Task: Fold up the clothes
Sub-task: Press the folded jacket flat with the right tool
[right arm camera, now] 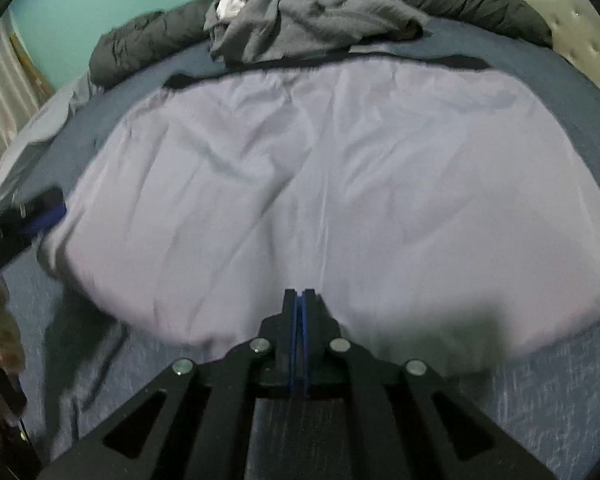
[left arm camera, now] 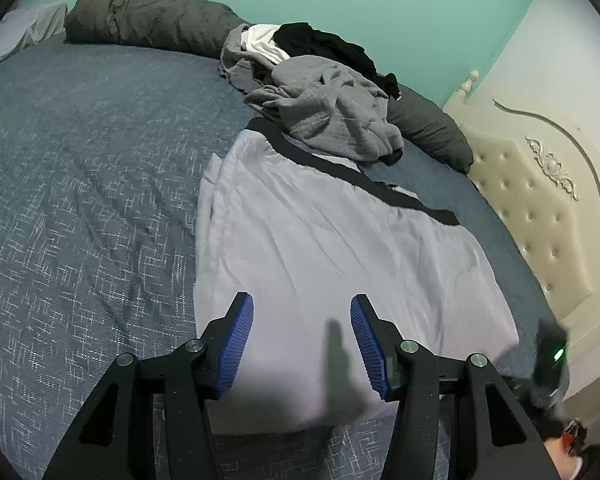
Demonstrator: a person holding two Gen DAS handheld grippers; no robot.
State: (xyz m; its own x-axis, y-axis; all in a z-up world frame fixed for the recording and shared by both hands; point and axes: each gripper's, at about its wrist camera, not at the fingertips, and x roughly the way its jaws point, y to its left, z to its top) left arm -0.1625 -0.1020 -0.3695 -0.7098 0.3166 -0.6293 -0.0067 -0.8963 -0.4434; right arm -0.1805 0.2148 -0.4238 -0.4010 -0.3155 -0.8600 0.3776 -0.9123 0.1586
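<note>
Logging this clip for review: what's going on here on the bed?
A person holding two grippers is folding clothes on a bed. A pale lavender garment with a black band lies spread flat on the blue cover. The left gripper is open over the garment's near edge, gripping nothing. The right gripper is shut above the near edge; whether it pinches cloth is unclear. A pile of unfolded clothes waits behind.

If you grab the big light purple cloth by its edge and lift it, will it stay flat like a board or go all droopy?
Probably droopy. The light purple garment lies flat on the bed with soft wrinkles, so it looks thin and floppy. It likely weighs little and would hang and bunch from wherever it is pinched. It might also slide a bit on the bedcover when pushed.
</note>
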